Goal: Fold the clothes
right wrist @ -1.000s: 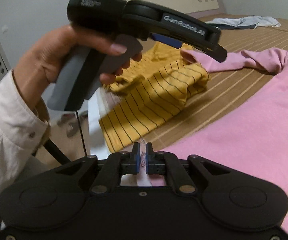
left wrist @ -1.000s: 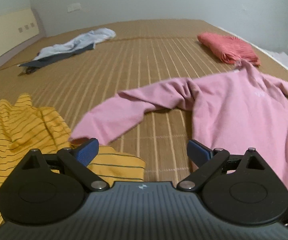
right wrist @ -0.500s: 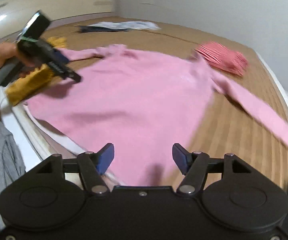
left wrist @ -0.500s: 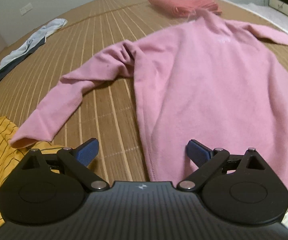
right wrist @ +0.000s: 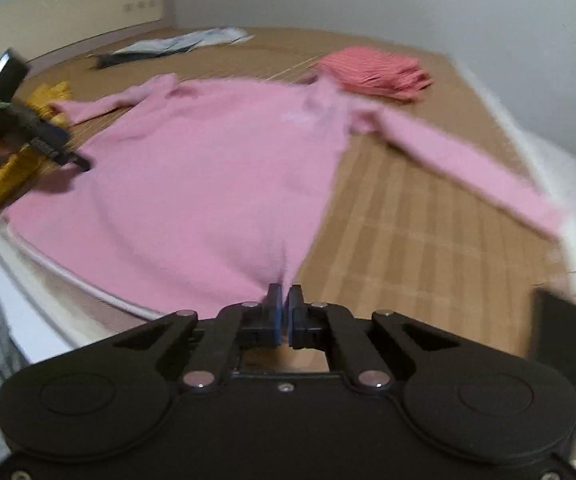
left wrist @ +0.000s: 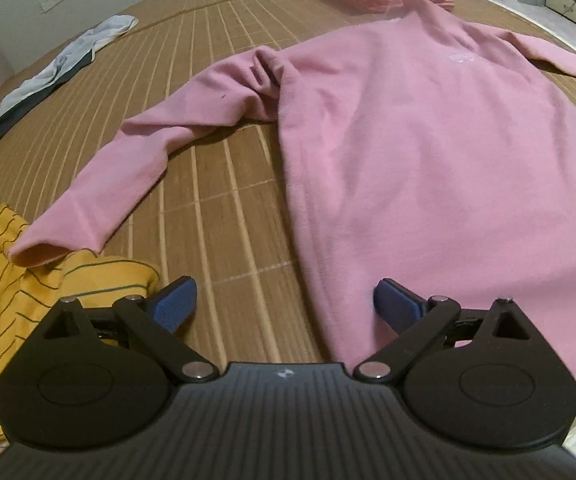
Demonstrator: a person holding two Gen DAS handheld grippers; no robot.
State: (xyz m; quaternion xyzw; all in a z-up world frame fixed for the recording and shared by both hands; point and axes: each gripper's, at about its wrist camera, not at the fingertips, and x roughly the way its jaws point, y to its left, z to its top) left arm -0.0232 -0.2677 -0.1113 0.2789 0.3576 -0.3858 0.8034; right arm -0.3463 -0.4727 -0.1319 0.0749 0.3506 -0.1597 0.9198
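Pink long-sleeved fleece sweater (left wrist: 428,152) lies spread flat on the woven bamboo bed mat (left wrist: 215,208), hem at the near edge. Right gripper (right wrist: 283,312) is clamped on the near right hem corner; left gripper (left wrist: 283,308), jaws apart, hovers over the near left hem. Step in hand: securing the hem; next, the left should close on its corner before any lift.

No readable text; only a blurred white mark on the pink sweater (left wrist: 459,57).
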